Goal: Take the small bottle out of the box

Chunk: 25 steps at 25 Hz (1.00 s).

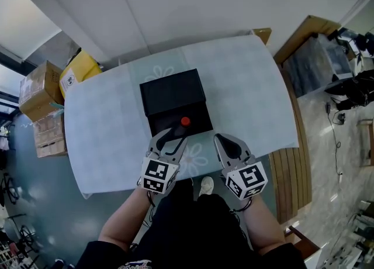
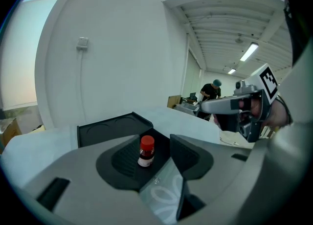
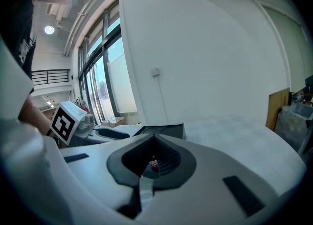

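Pale tabletop (image 1: 105, 121), small bottle (image 2: 146, 151) upright, untouched, between jaws of wide-open left tool (image 2: 156, 144), right tool (image 3: 151, 151) seemingly closed

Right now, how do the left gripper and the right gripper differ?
On the left gripper the jaws stand wide apart, framing the small bottle, upright in the box; on the right gripper they are together, empty. The left gripper reaches the box's near edge; the right gripper hovers over the table. Both hold nothing.
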### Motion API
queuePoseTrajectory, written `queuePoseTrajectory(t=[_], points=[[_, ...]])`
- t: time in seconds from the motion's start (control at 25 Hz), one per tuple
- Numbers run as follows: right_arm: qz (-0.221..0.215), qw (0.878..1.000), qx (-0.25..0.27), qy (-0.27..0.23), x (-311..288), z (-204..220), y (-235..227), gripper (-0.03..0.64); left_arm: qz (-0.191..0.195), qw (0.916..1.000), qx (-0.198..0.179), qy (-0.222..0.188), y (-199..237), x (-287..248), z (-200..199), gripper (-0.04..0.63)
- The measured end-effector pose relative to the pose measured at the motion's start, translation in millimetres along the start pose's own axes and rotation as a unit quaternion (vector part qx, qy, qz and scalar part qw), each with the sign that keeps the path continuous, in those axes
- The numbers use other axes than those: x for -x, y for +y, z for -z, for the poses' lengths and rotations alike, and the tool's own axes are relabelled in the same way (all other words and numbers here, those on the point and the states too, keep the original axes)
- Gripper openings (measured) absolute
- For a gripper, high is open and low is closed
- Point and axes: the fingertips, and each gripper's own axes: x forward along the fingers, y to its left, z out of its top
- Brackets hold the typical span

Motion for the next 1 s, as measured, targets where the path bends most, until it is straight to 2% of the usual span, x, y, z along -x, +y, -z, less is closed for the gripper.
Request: queuePoseTrajectory(t=[0.52, 1.0], points=[[0.045, 0.998, -0.031, 0.016, -8.5, 18.5, -12.0, 0.023, 0.049, 0.9976, -0.039, 0.030, 9.0, -42.0, 14.2, 0.192], [0.069, 0.996, -0.055, 0.030, -11.6, 37.5, -24.2, 0.023, 0.066, 0.9962, -0.040, 0.039, 13.1, -70.1, 26.3, 0.192]])
